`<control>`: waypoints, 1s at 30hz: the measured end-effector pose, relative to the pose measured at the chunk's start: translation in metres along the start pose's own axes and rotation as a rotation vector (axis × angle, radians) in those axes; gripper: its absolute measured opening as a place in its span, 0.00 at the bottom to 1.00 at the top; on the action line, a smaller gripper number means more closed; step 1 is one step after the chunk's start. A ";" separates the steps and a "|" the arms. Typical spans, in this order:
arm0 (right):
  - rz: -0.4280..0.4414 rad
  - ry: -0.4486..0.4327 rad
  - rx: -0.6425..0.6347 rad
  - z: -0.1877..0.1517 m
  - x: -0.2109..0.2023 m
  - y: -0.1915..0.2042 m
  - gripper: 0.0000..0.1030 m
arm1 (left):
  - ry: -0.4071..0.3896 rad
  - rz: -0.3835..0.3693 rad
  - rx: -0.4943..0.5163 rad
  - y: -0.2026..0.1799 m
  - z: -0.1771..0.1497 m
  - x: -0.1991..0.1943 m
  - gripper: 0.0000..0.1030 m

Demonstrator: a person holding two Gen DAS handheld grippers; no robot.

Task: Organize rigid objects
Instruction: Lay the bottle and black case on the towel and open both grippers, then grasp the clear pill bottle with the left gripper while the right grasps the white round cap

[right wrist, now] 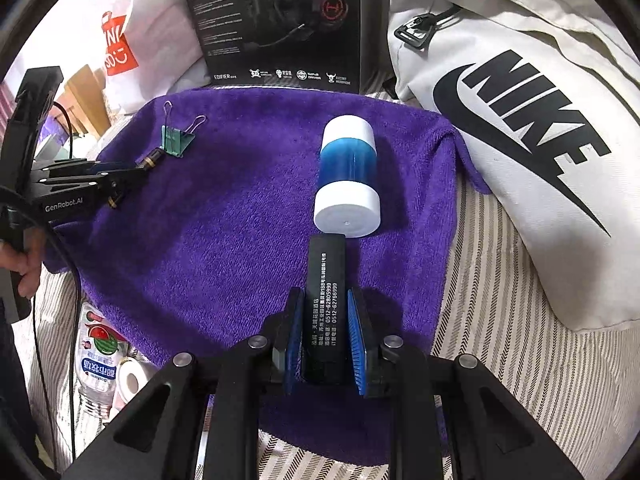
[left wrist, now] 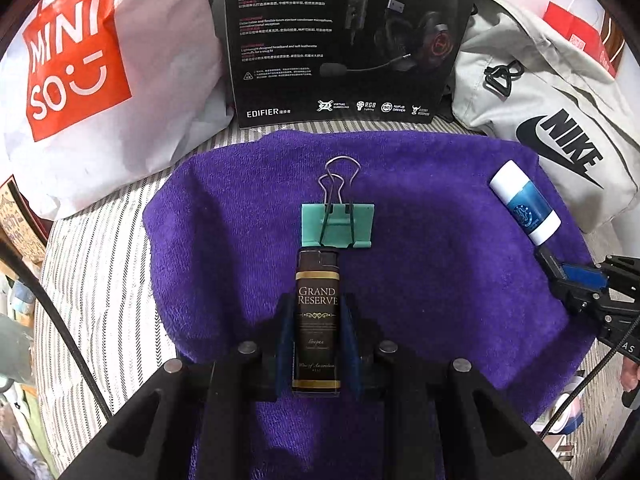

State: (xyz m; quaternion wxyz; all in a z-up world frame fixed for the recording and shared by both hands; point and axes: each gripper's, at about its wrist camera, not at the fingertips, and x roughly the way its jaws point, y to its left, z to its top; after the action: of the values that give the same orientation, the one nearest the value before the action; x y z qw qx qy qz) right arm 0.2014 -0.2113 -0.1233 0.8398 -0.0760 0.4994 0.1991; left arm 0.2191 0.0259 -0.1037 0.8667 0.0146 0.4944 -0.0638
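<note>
Jaws: our left gripper point(left wrist: 318, 320) is closed on the dark "Grand Reserve" lighter point(left wrist: 318, 312), centre frame, its tip touching the green binder clip point(left wrist: 338, 226). Our right gripper point(right wrist: 326, 336) clamps a black lighter point(right wrist: 325, 300), lower centre, nose against the blue-and-white tube point(right wrist: 347, 176). All lie on the purple towel point(left wrist: 440, 280). We judge placement next: lower each flat, release slowly, avoid nudging clip or tube. The headset box point(left wrist: 340, 40) and Nike bag point(right wrist: 520, 120) crowd the upper edge.

The headset box point(left wrist: 344, 40) is cut off above, its small print perhaps unreadable.
</note>
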 end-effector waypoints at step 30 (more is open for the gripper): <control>0.039 -0.123 0.202 -0.087 -0.101 0.018 0.59 | -0.060 -0.078 0.006 -0.057 -0.087 -0.096 0.48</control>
State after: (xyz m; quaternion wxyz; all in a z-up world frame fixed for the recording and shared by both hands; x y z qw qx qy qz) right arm 0.0811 -0.2495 -0.0774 0.8682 0.0312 0.4658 0.1683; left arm 0.0896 -0.0133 -0.0635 0.8779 -0.0041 0.4684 -0.0991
